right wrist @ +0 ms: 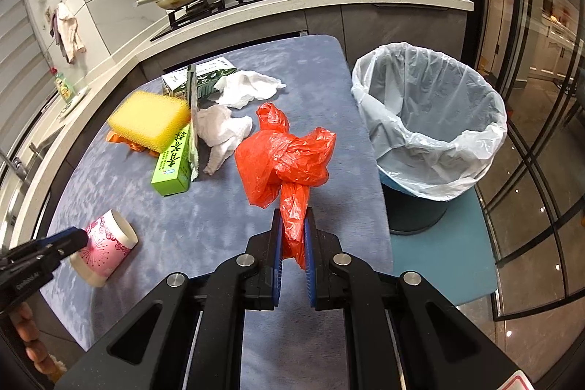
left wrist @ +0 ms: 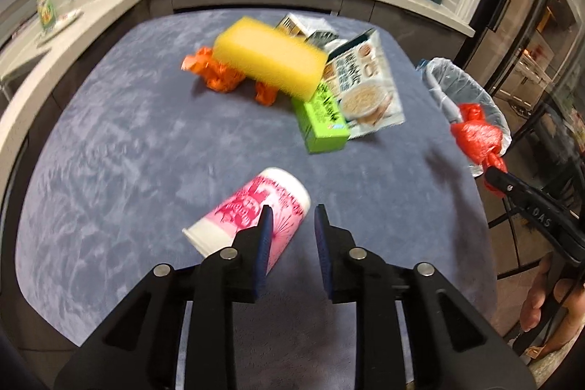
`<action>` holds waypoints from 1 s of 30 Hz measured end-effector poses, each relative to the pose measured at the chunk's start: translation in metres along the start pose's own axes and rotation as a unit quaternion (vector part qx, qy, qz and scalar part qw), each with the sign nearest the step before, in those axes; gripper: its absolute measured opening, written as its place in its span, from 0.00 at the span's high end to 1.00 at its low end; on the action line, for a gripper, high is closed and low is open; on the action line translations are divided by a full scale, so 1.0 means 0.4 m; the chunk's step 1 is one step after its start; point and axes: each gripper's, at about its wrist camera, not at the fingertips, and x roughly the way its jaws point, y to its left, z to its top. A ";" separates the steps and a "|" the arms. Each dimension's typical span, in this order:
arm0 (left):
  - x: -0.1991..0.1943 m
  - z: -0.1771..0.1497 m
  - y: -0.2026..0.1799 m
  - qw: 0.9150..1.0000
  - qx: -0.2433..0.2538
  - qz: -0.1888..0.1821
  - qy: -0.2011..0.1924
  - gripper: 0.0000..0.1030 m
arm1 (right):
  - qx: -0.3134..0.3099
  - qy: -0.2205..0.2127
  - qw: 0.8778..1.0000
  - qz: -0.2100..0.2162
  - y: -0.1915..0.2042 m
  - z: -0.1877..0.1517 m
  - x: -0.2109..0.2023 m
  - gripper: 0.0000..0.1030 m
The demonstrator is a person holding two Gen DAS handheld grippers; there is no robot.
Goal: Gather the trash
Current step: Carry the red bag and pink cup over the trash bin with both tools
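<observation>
A pink-and-white paper cup lies on its side on the blue-grey table. My left gripper is open just above it. The cup lies beside and partly behind the left finger, and the gap between the pads shows only table. My right gripper is shut on the tail of a knotted red plastic bag, which hangs over the table's right side. A lined trash bin stands off the table's right edge on a teal seat. The right wrist view shows the same cup at the left gripper's tip.
Mid-table lie a yellow sponge, orange wrappers, a green box, an oatmeal packet, a carton and white tissues. A kitchen counter with a stove runs behind. Glass doors stand at the right.
</observation>
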 end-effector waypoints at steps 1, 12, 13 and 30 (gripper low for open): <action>0.001 -0.004 0.007 1.000 -0.006 0.004 0.001 0.65 | -0.002 0.001 1.000 -0.001 0.004 0.001 0.000 0.90; -0.005 -0.008 0.101 0.998 -0.011 0.044 -0.035 0.29 | -0.012 0.009 1.000 -0.002 0.031 0.003 0.012 0.90; -0.001 -0.006 0.110 0.998 -0.007 0.045 -0.038 0.29 | -0.015 0.009 1.000 -0.003 0.037 0.003 0.013 0.90; 0.112 -0.021 0.173 0.998 -0.037 0.055 0.007 0.35 | -0.037 0.013 0.999 -0.002 0.093 0.018 0.025 0.90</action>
